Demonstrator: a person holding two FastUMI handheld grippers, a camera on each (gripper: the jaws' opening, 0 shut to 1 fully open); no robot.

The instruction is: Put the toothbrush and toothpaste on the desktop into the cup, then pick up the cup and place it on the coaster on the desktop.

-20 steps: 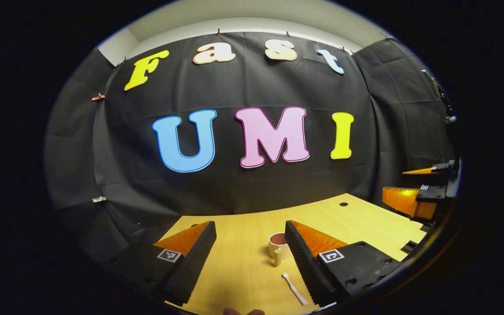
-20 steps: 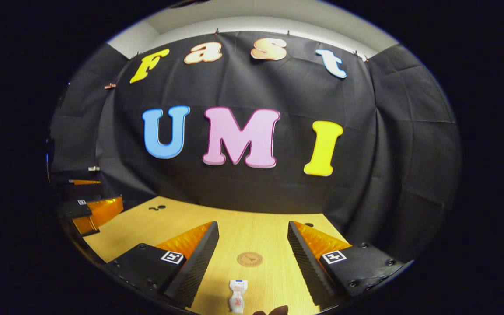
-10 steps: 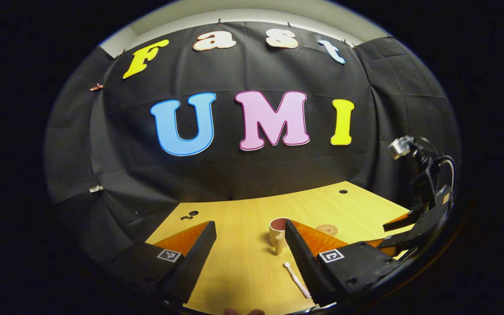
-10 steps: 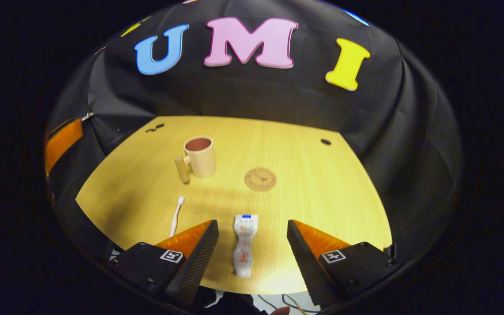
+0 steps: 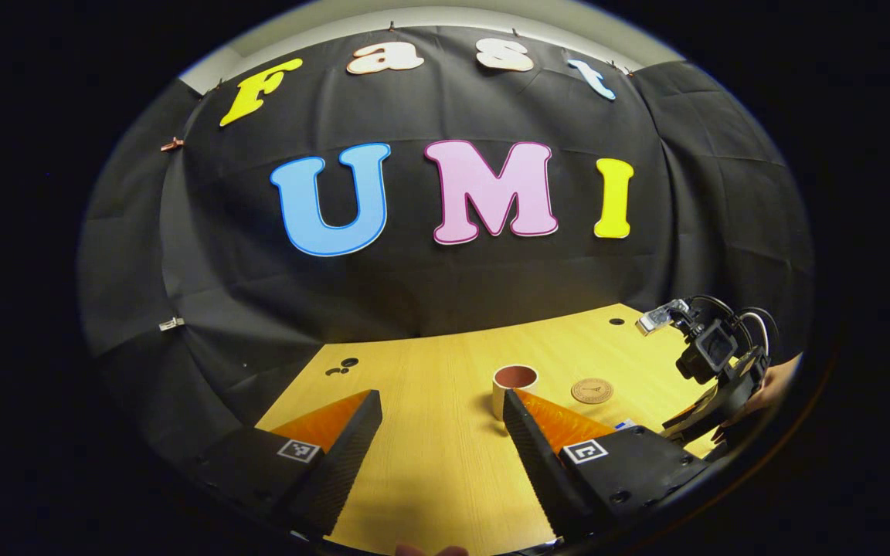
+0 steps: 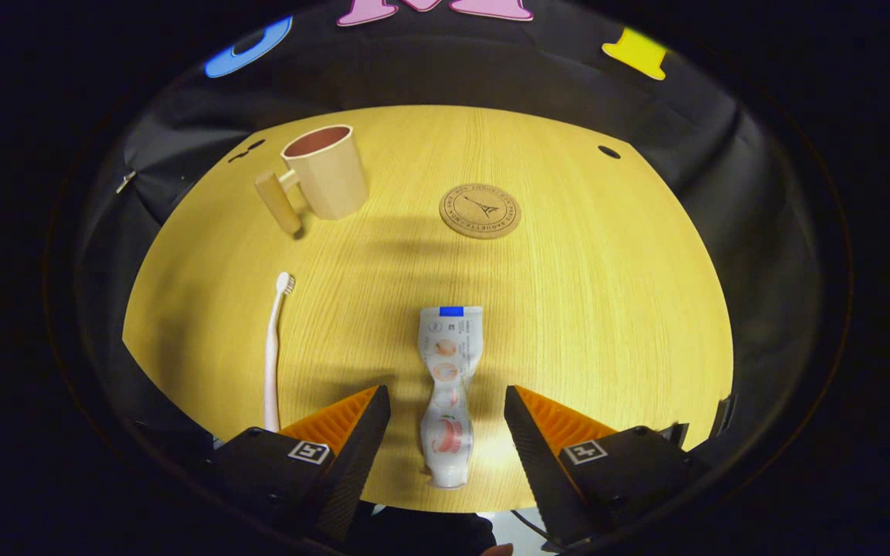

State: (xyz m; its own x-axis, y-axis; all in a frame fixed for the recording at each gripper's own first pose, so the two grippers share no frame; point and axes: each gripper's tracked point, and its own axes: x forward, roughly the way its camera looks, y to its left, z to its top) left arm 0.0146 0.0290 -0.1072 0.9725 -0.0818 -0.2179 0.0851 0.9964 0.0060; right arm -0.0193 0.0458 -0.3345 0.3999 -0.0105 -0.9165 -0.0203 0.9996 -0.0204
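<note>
Left gripper view: our left gripper (image 5: 437, 455) hangs open over the desk (image 5: 429, 479); the cup (image 5: 513, 386) has slid behind its right finger, the coaster (image 5: 592, 390) now beside it.

Right gripper view: we've tipped the right gripper (image 6: 445, 455) down; jaws open astride the toothpaste (image 6: 446, 394), toothbrush (image 6: 273, 347) left. Nothing grasped yet.

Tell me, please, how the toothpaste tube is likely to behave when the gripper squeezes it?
The toothpaste tube looks creased and partly flattened, so it will probably give and flop. Lying flat on the table, it seems unlikely to roll. Its glossy skin may slip between the right gripper fingers.
</note>
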